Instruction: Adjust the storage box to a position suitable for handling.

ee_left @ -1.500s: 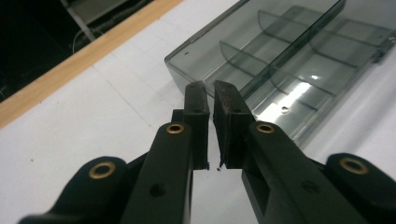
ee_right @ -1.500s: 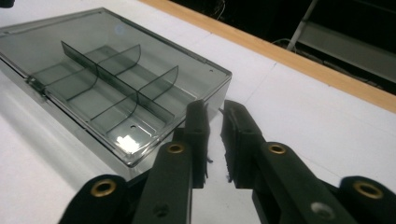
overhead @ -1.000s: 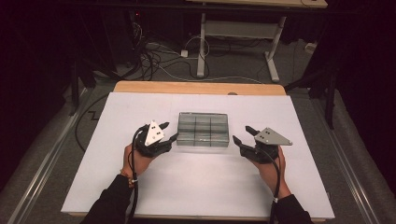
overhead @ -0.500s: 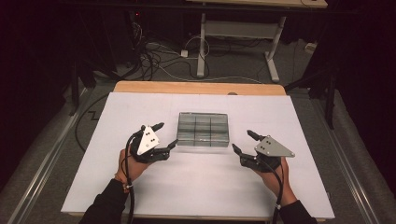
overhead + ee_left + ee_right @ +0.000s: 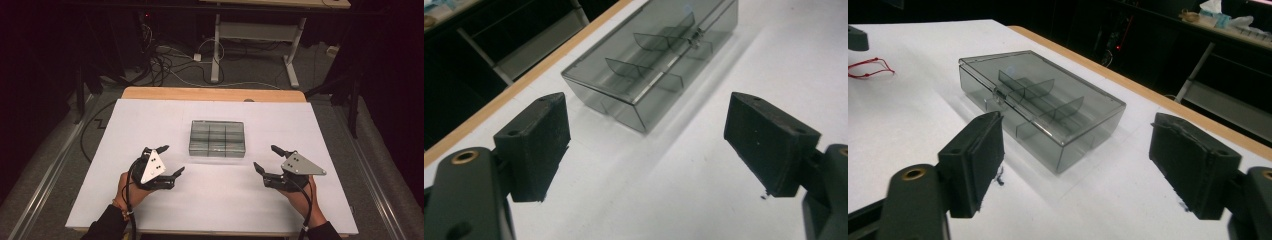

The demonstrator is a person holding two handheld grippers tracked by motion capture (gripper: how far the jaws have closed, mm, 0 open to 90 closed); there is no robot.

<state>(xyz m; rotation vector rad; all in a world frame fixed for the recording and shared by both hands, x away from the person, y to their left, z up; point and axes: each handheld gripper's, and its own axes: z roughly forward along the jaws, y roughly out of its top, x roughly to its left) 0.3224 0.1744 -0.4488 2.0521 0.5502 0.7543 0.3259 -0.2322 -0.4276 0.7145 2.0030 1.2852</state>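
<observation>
The smoked clear compartment box (image 5: 217,138) lies closed and flat at the middle of the white table (image 5: 150,115), its dividers visible through the lid. My left gripper (image 5: 167,161) sits near its left front corner, my right gripper (image 5: 267,157) near its right front corner. Both sets of jaws have just been opening; they stand wide, nothing between them, clear of the box.
</observation>
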